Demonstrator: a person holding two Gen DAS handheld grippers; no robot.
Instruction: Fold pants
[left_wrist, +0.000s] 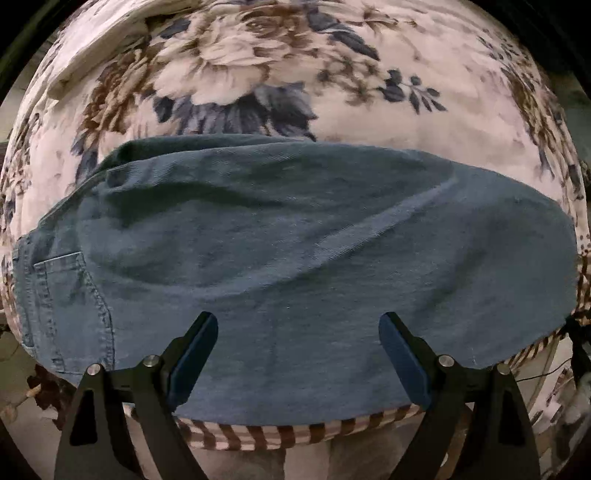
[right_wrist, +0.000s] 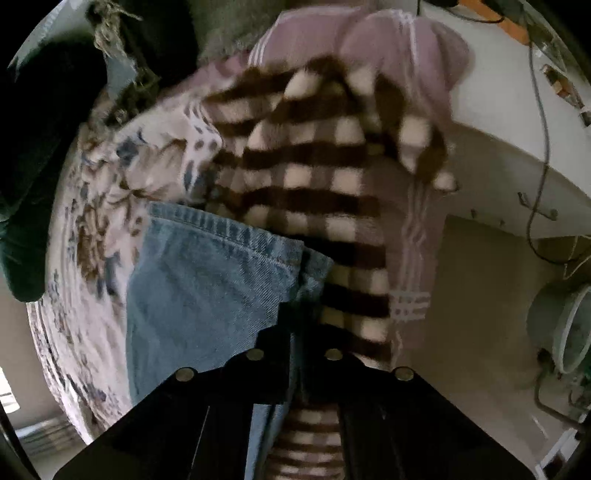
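Left wrist: jeans (left_wrist: 295, 258) between spread tongs (left_wrist: 297, 325).

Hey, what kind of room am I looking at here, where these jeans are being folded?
Most likely a bedroom at home. The jeans lie on a floral bedspread over what looks like a bed, with a brown checked blanket and a pink striped garment piled at its end.

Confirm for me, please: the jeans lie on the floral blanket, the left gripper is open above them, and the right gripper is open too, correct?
Not quite. The right gripper is not open: in the right wrist view its jaws are closed on the jeans near the hem. The rest stands: the left wrist view shows the jeans lying on the floral blanket, with the left gripper open above them.
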